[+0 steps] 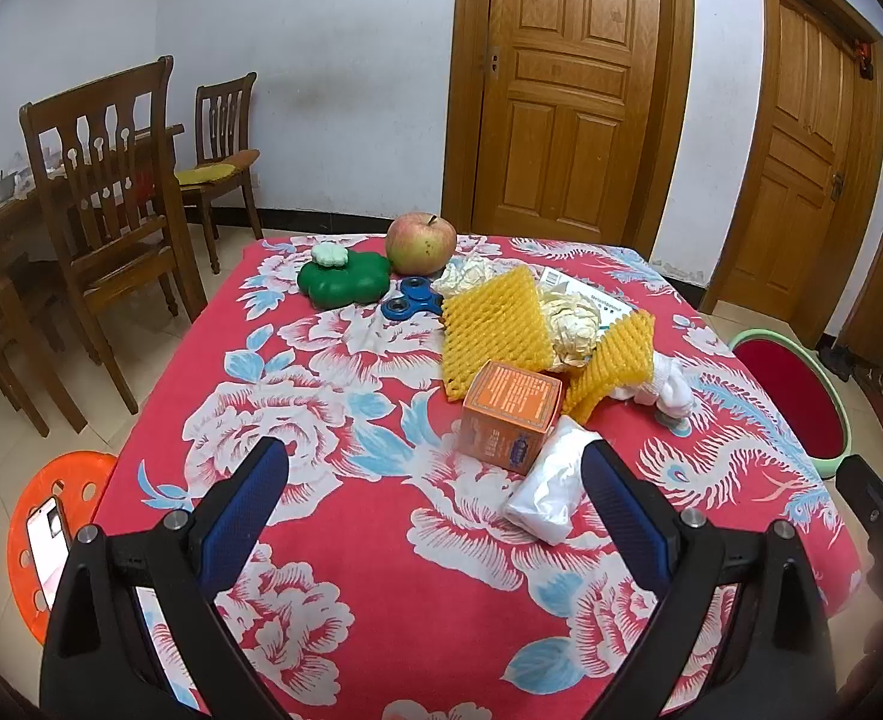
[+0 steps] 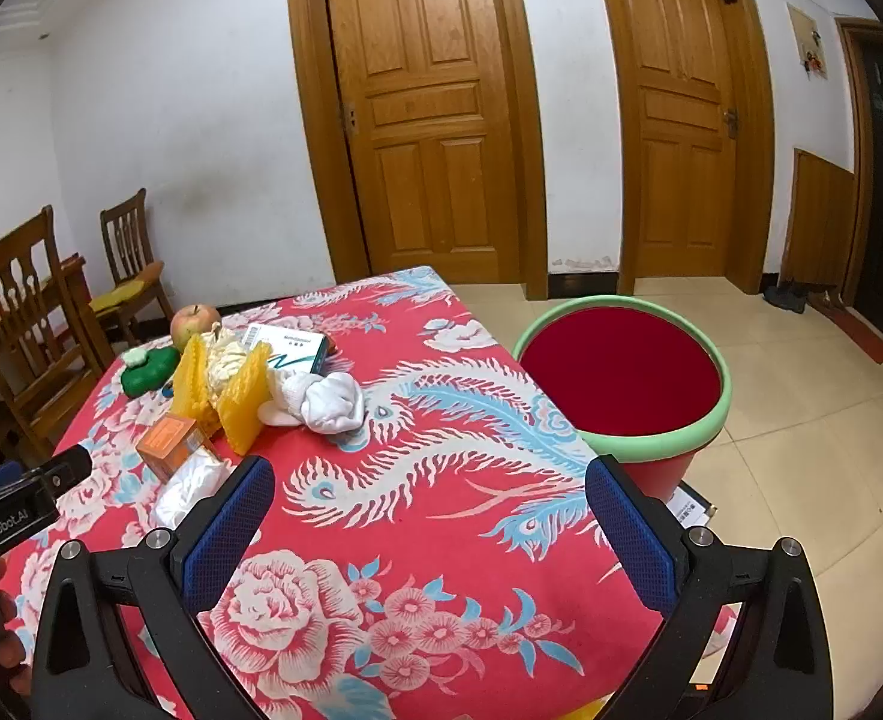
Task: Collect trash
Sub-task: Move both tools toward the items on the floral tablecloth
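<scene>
Left wrist view is showing my left gripper [image 1: 435,501] hanging with its jaws spread wide and holding nothing above the red floral cloth [image 1: 351,570]. A white bag [image 1: 552,483] is lying just beside the right finger, touching an orange box [image 1: 510,414]. Yellow foam nets [image 1: 492,327] and crumpled paper [image 1: 573,324] are sitting behind the box. My right gripper [image 2: 429,507] is also gaping empty, near the red bin [image 2: 621,369] standing beside the table.

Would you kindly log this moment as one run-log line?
left hand-held gripper: open, empty | right hand-held gripper: open, empty | trash bin: beside table
</scene>
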Tool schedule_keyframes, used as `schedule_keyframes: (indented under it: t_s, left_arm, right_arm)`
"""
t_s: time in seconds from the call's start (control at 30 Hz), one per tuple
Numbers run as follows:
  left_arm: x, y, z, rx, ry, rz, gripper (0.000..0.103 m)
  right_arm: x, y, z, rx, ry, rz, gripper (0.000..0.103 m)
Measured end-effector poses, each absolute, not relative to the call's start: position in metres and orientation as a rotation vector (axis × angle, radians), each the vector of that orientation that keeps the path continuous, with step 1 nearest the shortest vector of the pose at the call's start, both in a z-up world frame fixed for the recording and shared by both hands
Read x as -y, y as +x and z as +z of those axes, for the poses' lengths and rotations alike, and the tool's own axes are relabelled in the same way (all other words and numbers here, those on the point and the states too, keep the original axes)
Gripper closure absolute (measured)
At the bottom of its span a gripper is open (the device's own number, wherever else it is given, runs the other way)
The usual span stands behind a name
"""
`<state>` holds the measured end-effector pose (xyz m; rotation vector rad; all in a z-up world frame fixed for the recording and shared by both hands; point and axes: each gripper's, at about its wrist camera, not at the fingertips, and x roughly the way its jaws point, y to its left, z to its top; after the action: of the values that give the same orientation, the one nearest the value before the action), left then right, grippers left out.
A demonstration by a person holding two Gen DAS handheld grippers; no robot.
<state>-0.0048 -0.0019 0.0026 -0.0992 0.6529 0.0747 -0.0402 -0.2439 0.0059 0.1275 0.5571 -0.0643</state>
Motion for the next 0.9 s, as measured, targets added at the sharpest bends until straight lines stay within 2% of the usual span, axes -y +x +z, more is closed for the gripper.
schedule_keyframes:
  t_s: [0.9]
  left_arm:
    - [0.0014,-0.0036,-0.0025,-0.663,-0.102,0.073,0.006]
  right_arm:
    - [0.2450,-0.0383,0.0035,-0.570,0.125,-0.072,0.000]
